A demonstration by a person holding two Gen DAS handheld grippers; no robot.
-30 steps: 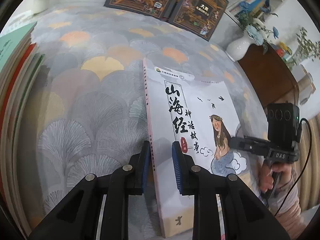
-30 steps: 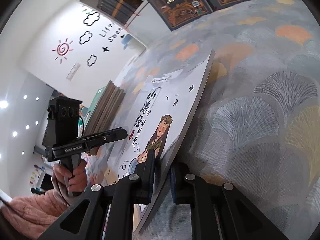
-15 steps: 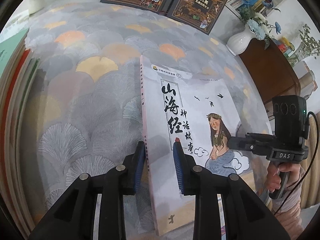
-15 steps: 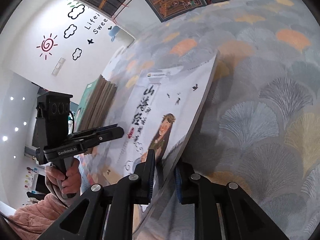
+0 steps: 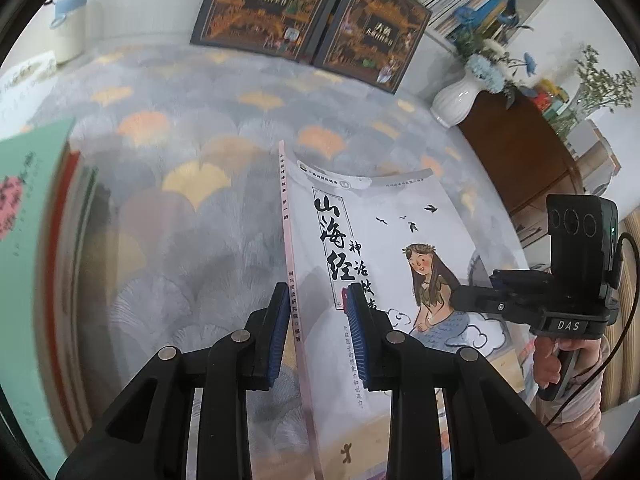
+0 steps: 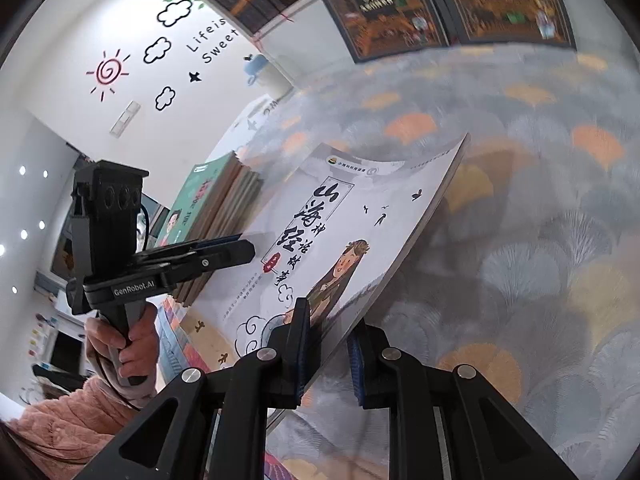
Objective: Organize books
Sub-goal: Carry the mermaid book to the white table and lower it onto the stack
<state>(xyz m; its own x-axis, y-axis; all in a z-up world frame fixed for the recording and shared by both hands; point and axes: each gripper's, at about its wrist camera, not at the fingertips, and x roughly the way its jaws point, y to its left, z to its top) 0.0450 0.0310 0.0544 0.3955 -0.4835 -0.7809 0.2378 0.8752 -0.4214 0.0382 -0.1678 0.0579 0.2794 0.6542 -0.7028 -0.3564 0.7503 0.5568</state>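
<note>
Book (image 5: 380, 240) is now up off the rug (image 5: 200, 120); your left fingers (image 5: 280, 320) and right fingers (image 6: 300, 336) pinch it, maybe heading for the stack (image 6: 224, 200).

You have bare patterned cloth (image 5: 208, 208) open between the held book (image 5: 384, 248) and the book stack (image 5: 36, 216) at left; far off, two dark books (image 5: 320, 20) block the way, vase (image 5: 456, 100) far right.
</note>
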